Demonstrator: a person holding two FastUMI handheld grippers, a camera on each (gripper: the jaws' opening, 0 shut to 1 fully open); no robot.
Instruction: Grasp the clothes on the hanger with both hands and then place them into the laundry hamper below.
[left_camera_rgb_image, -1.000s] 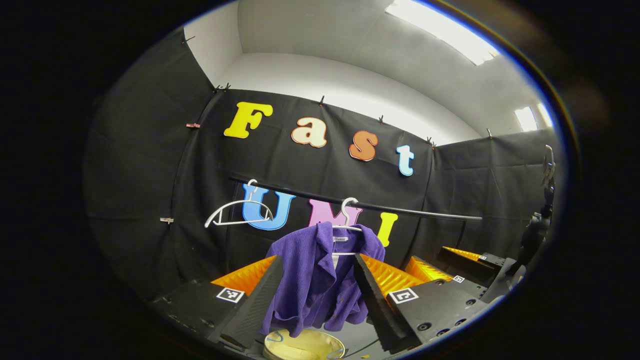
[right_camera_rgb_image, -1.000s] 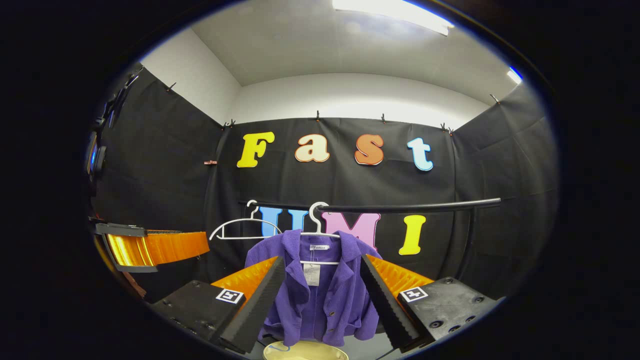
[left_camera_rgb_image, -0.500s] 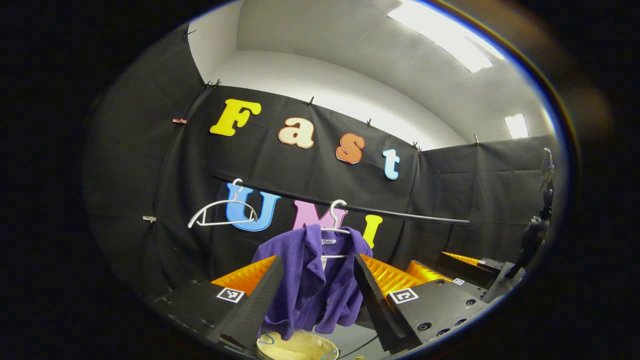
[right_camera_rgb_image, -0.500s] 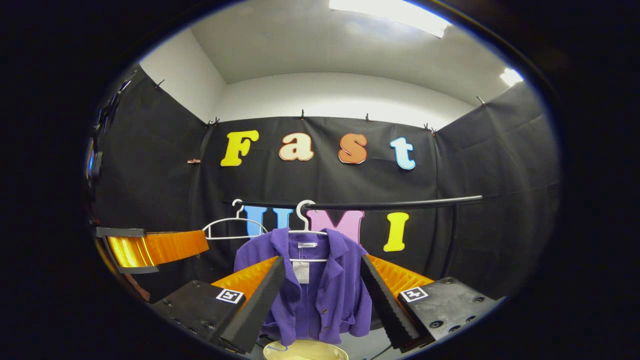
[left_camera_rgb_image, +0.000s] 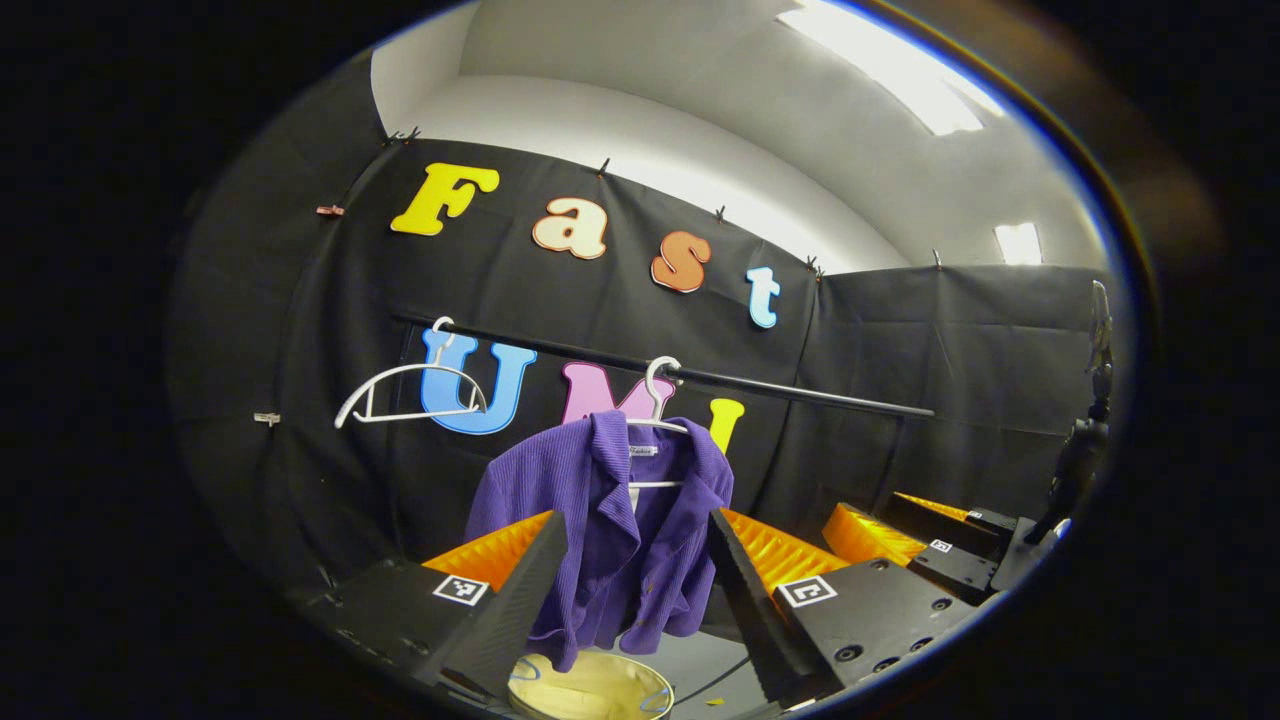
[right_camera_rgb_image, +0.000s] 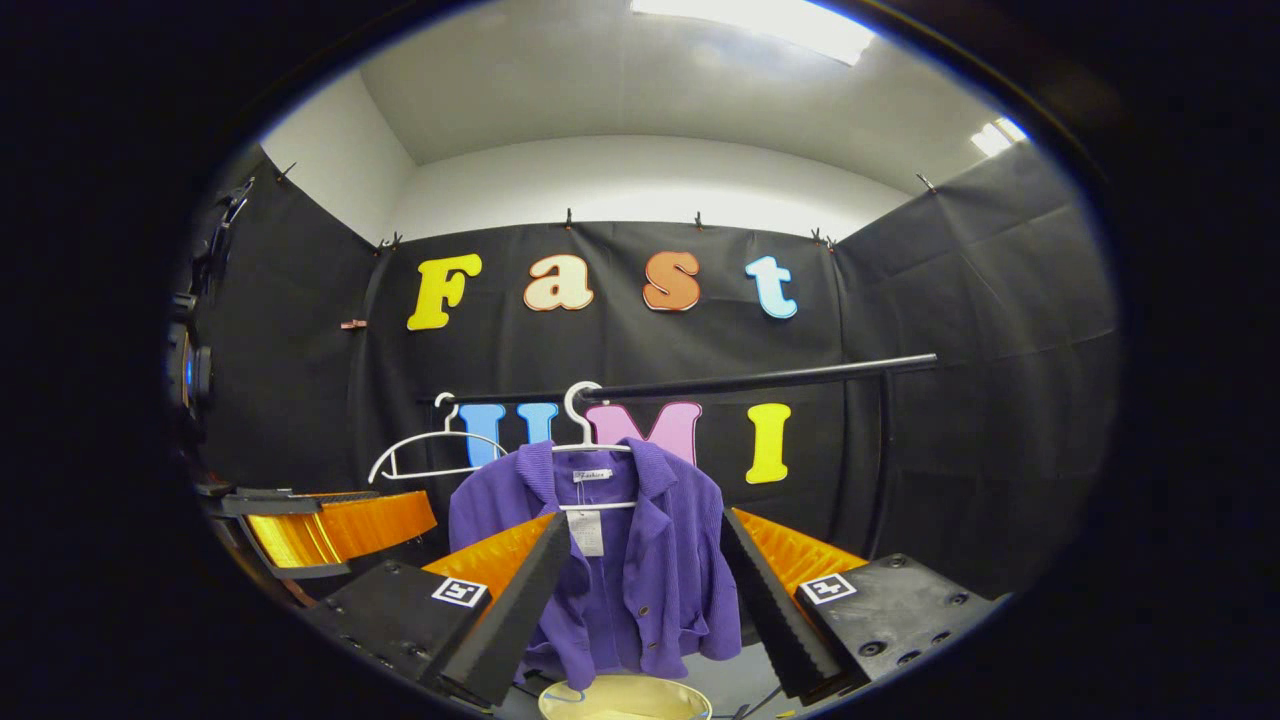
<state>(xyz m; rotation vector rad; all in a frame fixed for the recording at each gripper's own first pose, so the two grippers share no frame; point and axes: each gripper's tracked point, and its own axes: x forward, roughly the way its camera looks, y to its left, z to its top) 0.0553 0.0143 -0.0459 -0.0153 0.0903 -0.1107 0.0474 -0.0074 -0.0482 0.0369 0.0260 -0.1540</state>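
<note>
A purple corduroy jacket (left_camera_rgb_image: 600, 530) (right_camera_rgb_image: 640, 560) hangs on a white hanger (left_camera_rgb_image: 655, 390) (right_camera_rgb_image: 590, 430) from a black rail (left_camera_rgb_image: 780, 390) (right_camera_rgb_image: 760, 378). Under it stands a round pale-yellow hamper (left_camera_rgb_image: 590, 690) (right_camera_rgb_image: 625, 700), partly hidden by the fingers. My left gripper (left_camera_rgb_image: 630, 610) is open, short of the jacket, which shows in the gap between its fingers. My right gripper (right_camera_rgb_image: 640, 610) is open too, also facing the jacket from a distance. The right gripper (left_camera_rgb_image: 920, 530) also appears low right in the left gripper view, and the left gripper (right_camera_rgb_image: 320, 520) low left in the right gripper view.
A bare white hanger (left_camera_rgb_image: 405, 395) (right_camera_rgb_image: 425, 450) hangs further left on the same rail. A dark stand with a device (left_camera_rgb_image: 1085, 450) rises at the right booth wall, another (right_camera_rgb_image: 190, 365) at the left wall. Black cloth walls close in three sides.
Both views have shifted: the jacket, hangers and rail now sit higher and more to the left, and more of the hamper shows. Both grippers stay open.
</note>
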